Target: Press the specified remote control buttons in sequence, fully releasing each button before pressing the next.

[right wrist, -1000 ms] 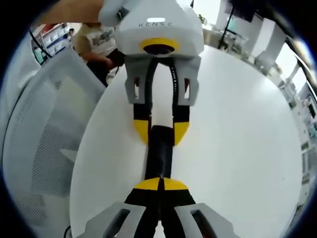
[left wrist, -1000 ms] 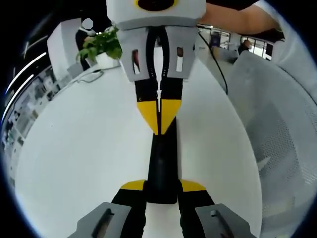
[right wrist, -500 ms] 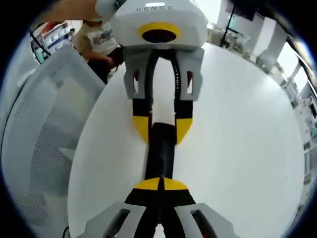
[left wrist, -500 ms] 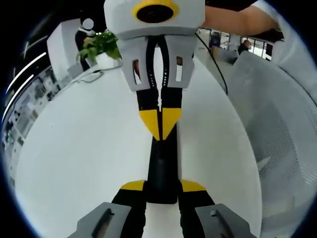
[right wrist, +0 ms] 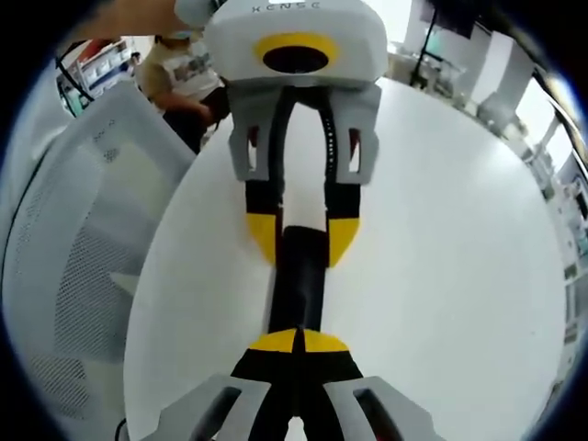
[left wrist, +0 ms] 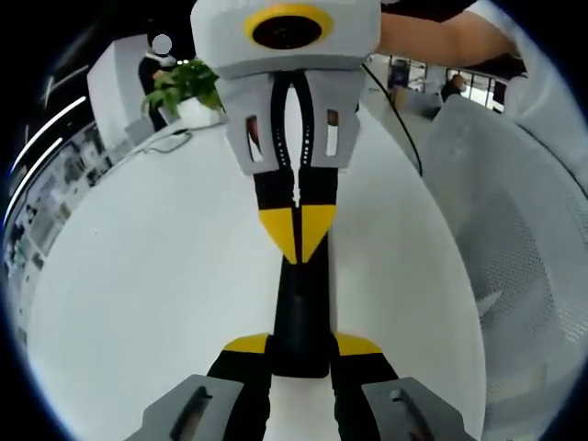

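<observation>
On a round white table (left wrist: 138, 276), a slim black remote control (left wrist: 299, 317) lies pinched at one end by the left gripper (left wrist: 299, 347); the right gripper (right wrist: 295, 342), jaws pressed together, touches its opposite end.

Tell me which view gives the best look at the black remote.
The left gripper view: the slim black remote control shows a longer bare stretch there, from the left hand-held gripper clamping its near end to the right hand-held gripper's shut tips. The right gripper view shows a shorter stretch.
</observation>
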`<action>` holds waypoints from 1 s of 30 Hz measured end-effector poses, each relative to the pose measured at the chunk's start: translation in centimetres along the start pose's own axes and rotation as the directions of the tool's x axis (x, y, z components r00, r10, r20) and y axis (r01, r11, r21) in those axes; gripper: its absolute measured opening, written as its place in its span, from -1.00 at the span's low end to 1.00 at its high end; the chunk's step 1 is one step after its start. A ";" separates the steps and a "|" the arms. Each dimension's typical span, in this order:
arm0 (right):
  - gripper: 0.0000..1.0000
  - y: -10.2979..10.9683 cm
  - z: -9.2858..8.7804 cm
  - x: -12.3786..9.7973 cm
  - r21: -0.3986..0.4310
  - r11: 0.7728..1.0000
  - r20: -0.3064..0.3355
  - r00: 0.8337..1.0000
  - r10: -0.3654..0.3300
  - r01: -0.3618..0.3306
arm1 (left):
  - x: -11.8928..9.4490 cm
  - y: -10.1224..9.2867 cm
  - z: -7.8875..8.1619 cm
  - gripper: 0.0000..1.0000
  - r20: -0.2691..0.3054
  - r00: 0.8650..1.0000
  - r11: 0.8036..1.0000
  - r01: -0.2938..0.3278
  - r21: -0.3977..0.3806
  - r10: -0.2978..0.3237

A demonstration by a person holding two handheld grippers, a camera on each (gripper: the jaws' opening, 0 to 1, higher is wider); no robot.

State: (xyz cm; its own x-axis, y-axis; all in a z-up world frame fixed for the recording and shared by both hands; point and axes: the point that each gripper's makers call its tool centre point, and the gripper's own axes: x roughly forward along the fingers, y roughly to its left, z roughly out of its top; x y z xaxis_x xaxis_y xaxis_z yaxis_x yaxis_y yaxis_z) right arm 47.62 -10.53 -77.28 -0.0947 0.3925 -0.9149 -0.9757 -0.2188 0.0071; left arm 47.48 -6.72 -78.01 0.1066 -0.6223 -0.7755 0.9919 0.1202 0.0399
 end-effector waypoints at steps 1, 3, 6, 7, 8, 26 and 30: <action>-1.00 0.0 0.0 0.0 -0.006 1.000 -0.003 1.000 0.000 0.000 | 0.0 0.0 0.0 -0.53 0.000 1.000 1.000 0.000 0.000 0.000; -1.00 0.0 0.0 0.0 -0.005 1.000 -0.002 1.000 0.000 0.000 | 0.0 0.0 0.0 -0.53 -0.001 1.000 1.000 0.001 -0.001 -0.001; -1.00 0.0 0.0 0.0 -0.003 1.000 0.004 1.000 -0.003 0.003 | 0.0 -0.1 0.0 -0.53 0.000 1.000 1.000 0.001 -0.002 -0.001; -1.00 0.0 0.0 0.0 -0.005 1.000 0.003 1.000 -0.003 0.003 | 0.0 0.0 0.0 -0.53 0.000 1.000 1.000 0.001 -0.003 -0.001; -1.00 0.0 0.0 0.1 -0.002 1.000 0.000 1.000 -0.003 0.003 | 0.0 0.0 0.0 -0.53 -0.001 1.000 1.000 0.002 -0.004 -0.002; -1.00 -0.1 -0.1 0.1 -0.014 1.000 -0.018 1.000 -0.012 0.012 | 0.0 0.0 0.0 -0.53 -0.003 1.000 1.000 0.002 -0.003 -0.002; -1.00 -0.1 -0.1 0.0 0.006 1.000 -0.001 1.000 -0.010 0.010 | 0.0 0.0 0.0 -0.53 -0.003 1.000 1.000 0.003 -0.002 -0.003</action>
State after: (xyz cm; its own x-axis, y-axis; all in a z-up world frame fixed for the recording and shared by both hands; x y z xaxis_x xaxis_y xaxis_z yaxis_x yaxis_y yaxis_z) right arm 47.74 -10.58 -77.33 -0.0847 0.3935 -0.9154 -0.9777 -0.2099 0.0003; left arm 47.50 -6.71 -78.06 0.1035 -0.6201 -0.7776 0.9921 0.1197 0.0365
